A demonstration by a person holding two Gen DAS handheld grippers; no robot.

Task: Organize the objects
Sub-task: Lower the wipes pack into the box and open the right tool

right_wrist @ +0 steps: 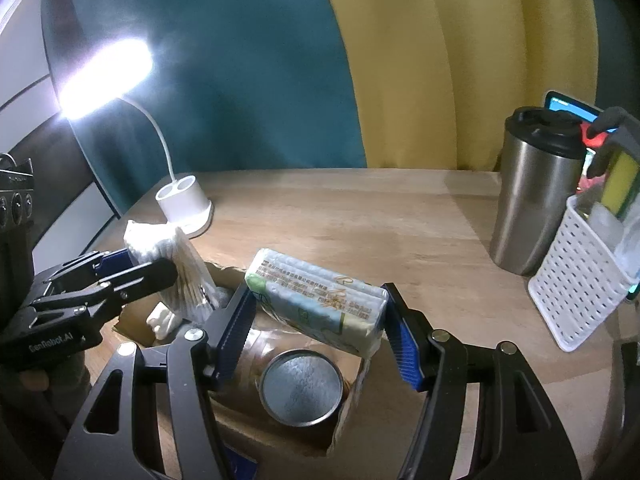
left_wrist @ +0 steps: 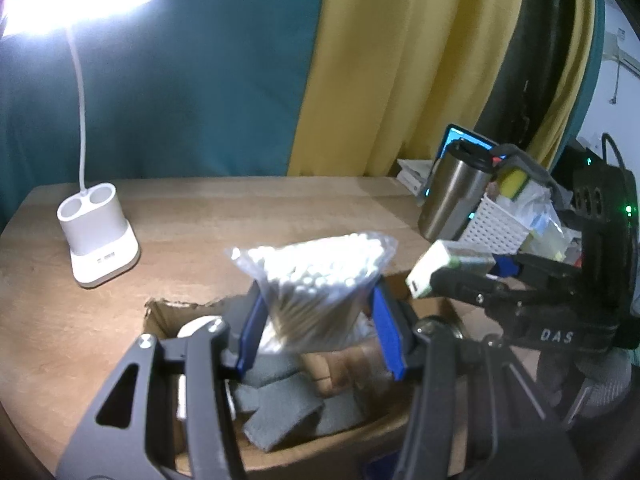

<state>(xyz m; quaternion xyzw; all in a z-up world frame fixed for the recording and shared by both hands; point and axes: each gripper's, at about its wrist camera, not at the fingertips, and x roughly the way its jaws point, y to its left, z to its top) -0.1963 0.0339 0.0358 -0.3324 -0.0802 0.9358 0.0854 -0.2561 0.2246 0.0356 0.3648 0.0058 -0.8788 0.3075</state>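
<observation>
Both grippers' jaws are clamping things over the cardboard box [right_wrist: 280,436]: left gripper [left_wrist: 320,320] is holding the cotton swab bag [left_wrist: 320,280], right gripper [right_wrist: 320,320] the tissue pack [right_wrist: 320,300], so sorting is looking only partly done.

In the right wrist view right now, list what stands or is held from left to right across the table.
Bag of cotton swabs in the left gripper → desk lamp base → tissue pack in the right gripper → steel tumbler → white basket.
</observation>
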